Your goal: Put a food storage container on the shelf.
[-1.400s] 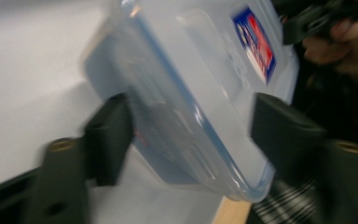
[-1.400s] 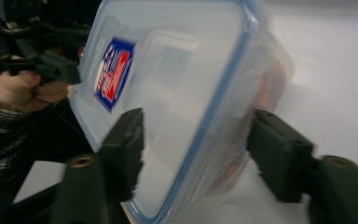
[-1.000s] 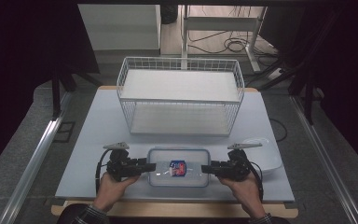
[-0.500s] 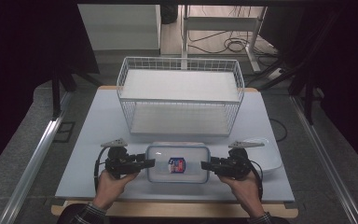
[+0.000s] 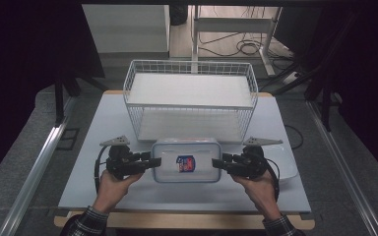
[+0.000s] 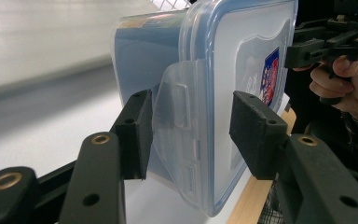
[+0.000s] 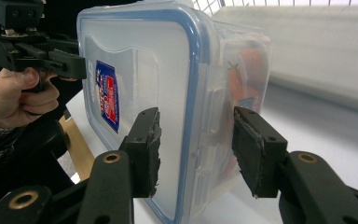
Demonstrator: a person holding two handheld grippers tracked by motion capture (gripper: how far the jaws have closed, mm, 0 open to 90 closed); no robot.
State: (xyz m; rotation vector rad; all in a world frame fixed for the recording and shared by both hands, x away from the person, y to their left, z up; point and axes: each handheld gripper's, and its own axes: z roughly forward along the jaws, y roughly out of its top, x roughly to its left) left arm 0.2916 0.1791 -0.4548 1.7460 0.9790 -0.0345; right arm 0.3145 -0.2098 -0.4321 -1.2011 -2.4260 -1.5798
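Note:
A clear plastic container [image 5: 186,160] with a blue-sealed lid and a red-and-blue label hangs level above the table's front, held at both short ends. My left gripper [image 5: 156,162] is shut on its left end, one jaw over the lid and one under the base. My right gripper [image 5: 216,163] is shut on the right end in the same way. In the left gripper view the jaws [image 6: 191,135] straddle the container [image 6: 242,56] at its side clasp. The right gripper view has the jaws [image 7: 196,144] clamping the container [image 7: 140,60], with something orange inside.
A white wire basket [image 5: 189,115] stands just behind the container, open at the top, with a white floor. A white dish [image 5: 288,167] lies on the grey table [image 5: 103,118] beside my right hand. The table's wooden front edge runs below both forearms.
Both grippers have risen together with the container between them. It has come off the table and now appears larger and nearer the basket's front.

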